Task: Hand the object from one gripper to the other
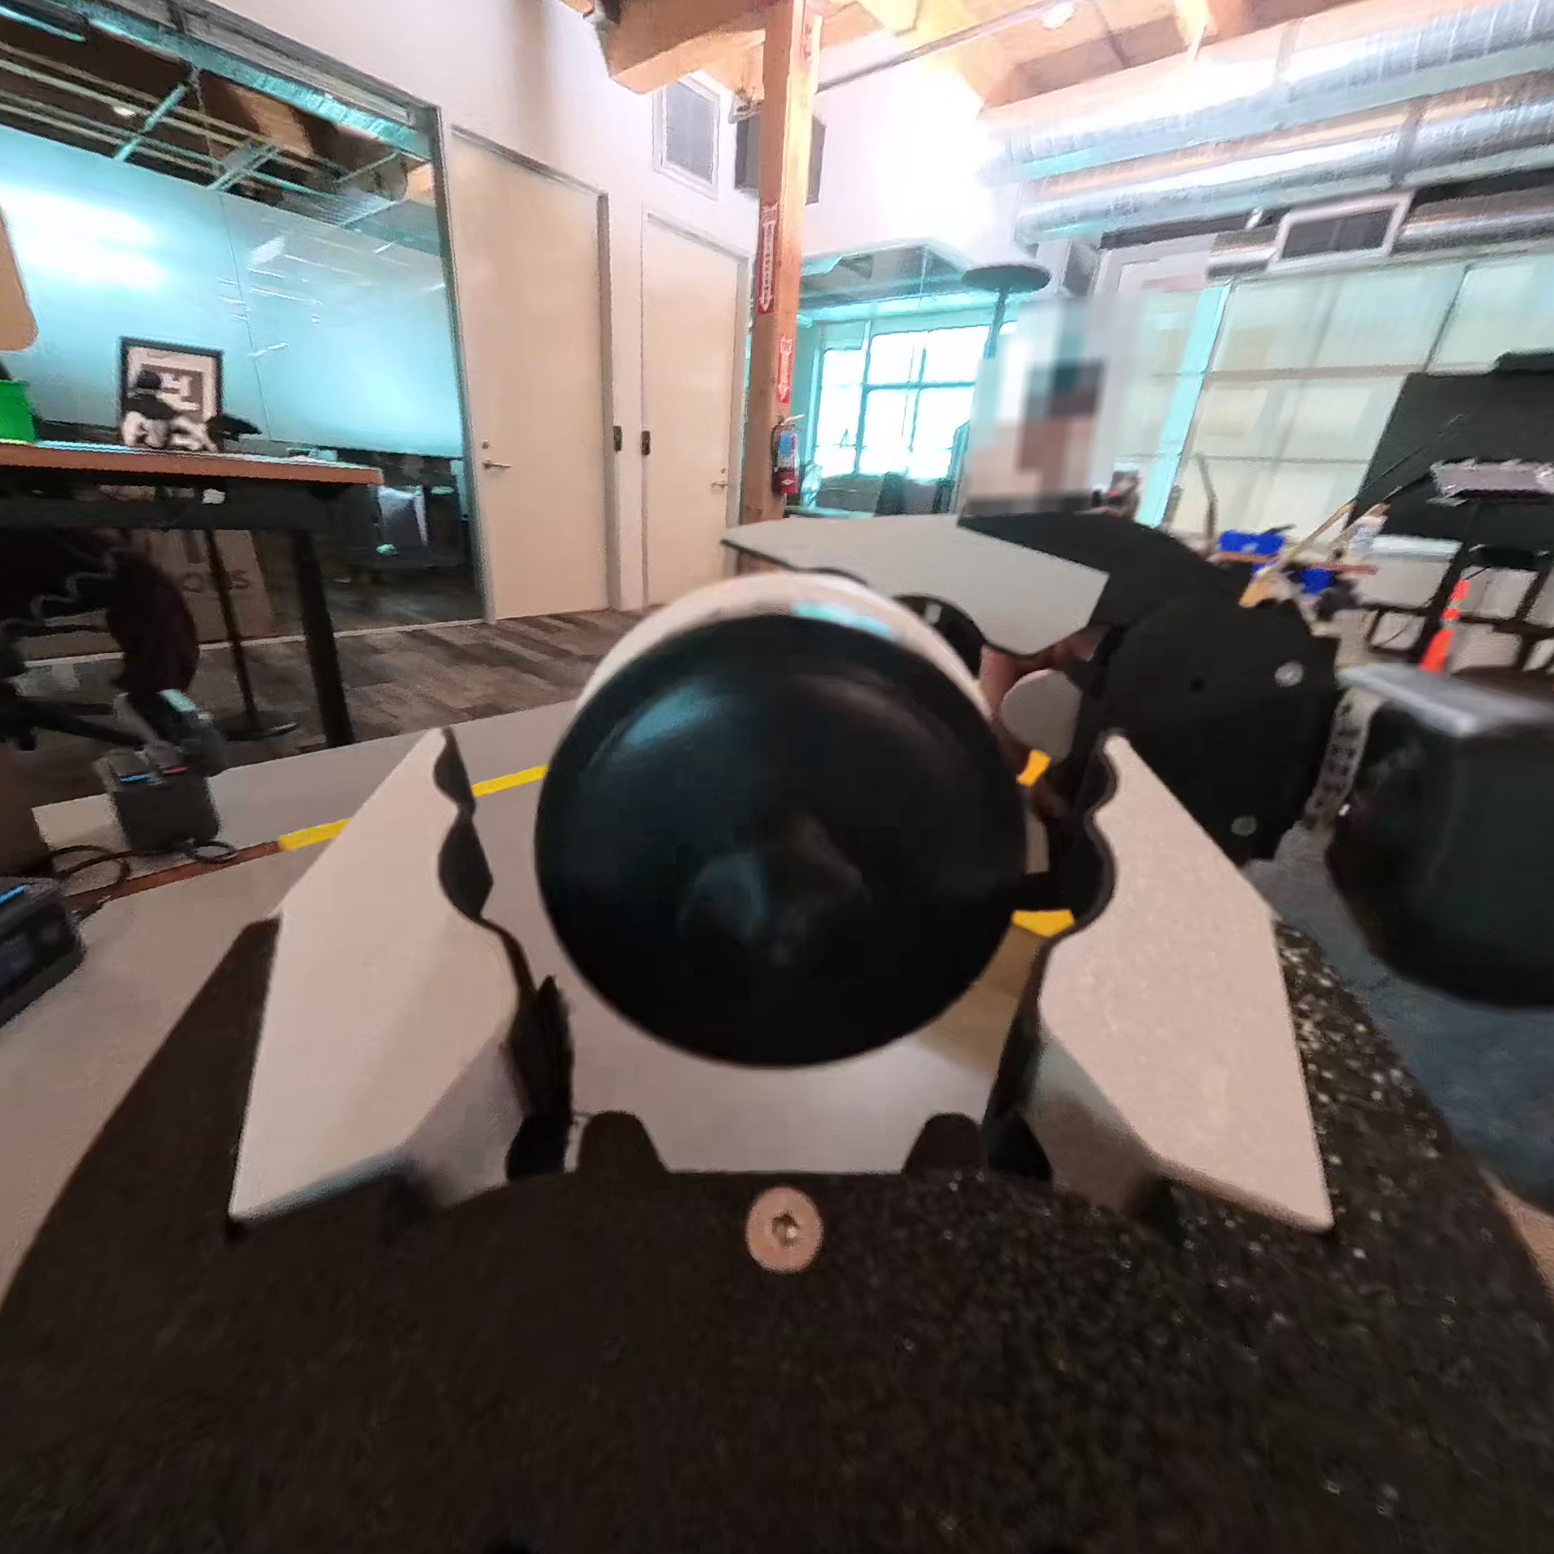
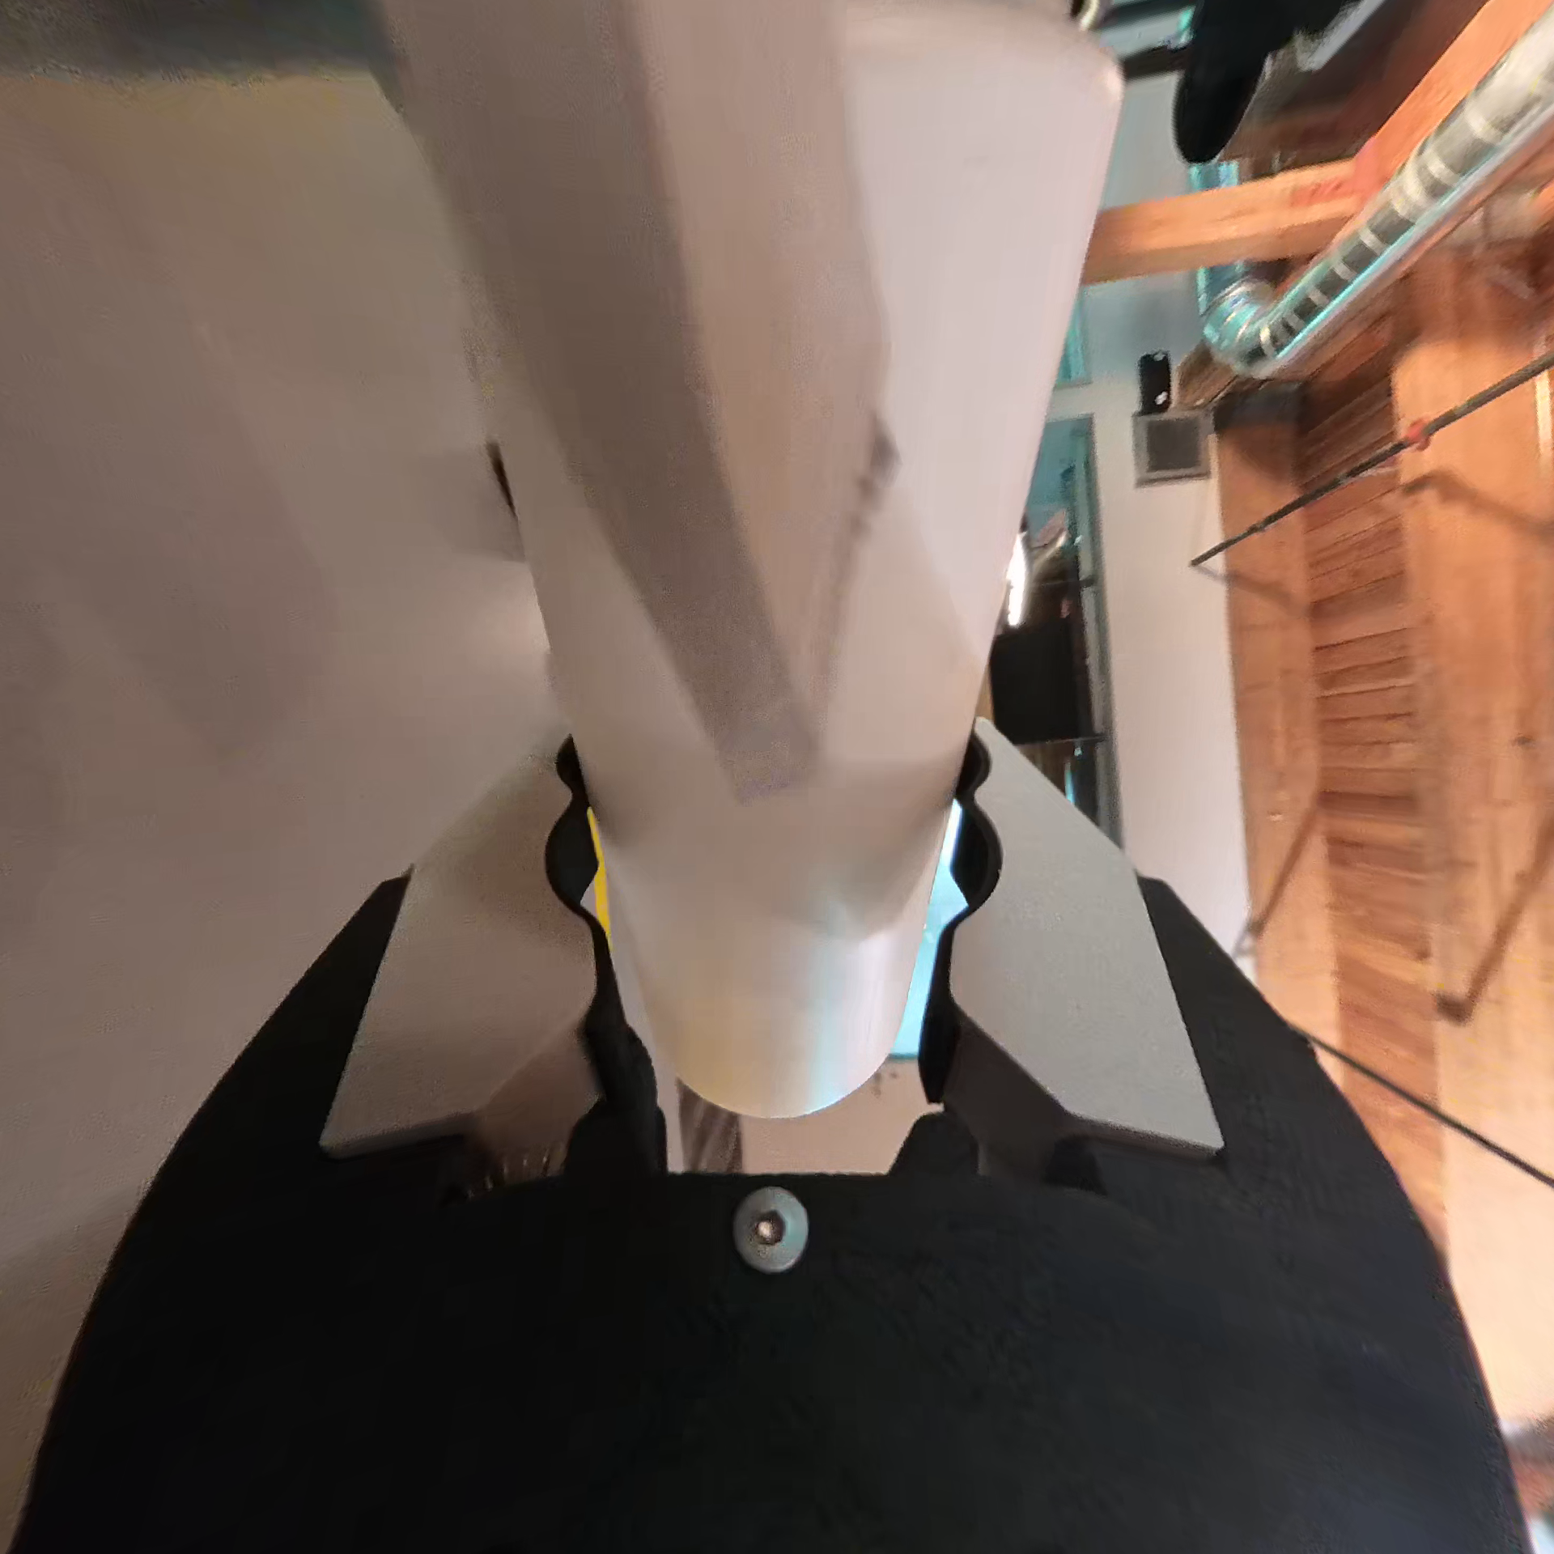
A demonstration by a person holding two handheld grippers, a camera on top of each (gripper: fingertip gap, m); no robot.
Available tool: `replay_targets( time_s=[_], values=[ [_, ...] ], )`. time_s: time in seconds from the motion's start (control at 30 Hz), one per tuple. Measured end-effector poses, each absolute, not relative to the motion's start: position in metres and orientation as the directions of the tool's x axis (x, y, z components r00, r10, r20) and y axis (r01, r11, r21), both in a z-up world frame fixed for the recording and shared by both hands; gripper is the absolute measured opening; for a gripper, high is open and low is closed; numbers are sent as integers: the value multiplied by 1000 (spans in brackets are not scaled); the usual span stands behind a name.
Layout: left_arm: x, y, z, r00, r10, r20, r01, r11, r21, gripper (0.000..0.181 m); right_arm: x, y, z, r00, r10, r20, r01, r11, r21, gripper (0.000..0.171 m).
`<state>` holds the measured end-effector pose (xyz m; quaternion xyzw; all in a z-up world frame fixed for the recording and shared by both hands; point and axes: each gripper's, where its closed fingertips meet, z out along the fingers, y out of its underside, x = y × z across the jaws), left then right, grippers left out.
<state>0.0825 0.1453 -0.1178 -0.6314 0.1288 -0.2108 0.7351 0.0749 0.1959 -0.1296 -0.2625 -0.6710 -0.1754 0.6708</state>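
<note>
A white bottle (image 1: 757, 614) with a black cap (image 1: 778, 841) points cap-first at the left wrist camera. My left gripper (image 1: 774, 757) is open, with its fingers on either side of the cap; a gap shows on the left side. My right gripper (image 1: 984, 647) shows farther off in this view, closed on the bottle's far end. In the right wrist view the white bottle (image 2: 757, 925) sits between the fingers of my right gripper (image 2: 774, 757), which press on both of its sides. The bottle is held in the air above the table.
A grey table (image 1: 126, 1051) with a yellow tape line (image 1: 504, 782) lies below. A small black device (image 1: 160, 799) with cables sits at its left, and a black box (image 1: 1455, 841) at the right. A wooden desk (image 1: 185, 467) stands behind on the left. My right fingertips sit around 7 cm from my left ones.
</note>
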Motion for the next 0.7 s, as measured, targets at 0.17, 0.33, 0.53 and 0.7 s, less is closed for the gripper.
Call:
replay_targets(
  time_s=[0.17,0.33,0.53,0.7],
  values=[
    [86,139,-114,827,-547,131,243,138,-960,115,73,190,-124,48,-22,999,574,819,-9,86],
    [86,140,-126,790,-585,185,293,94,-952,100,77,192,-114,29,-180,983,592,796,128,87],
    [70,136,-121,661,-667,343,519,76,-851,93,76,180,-110,21,-242,970,534,823,194,83],
    [57,133,-117,505,-728,463,686,12,-728,92,81,171,-102,69,-167,984,479,870,114,100]
  ],
)
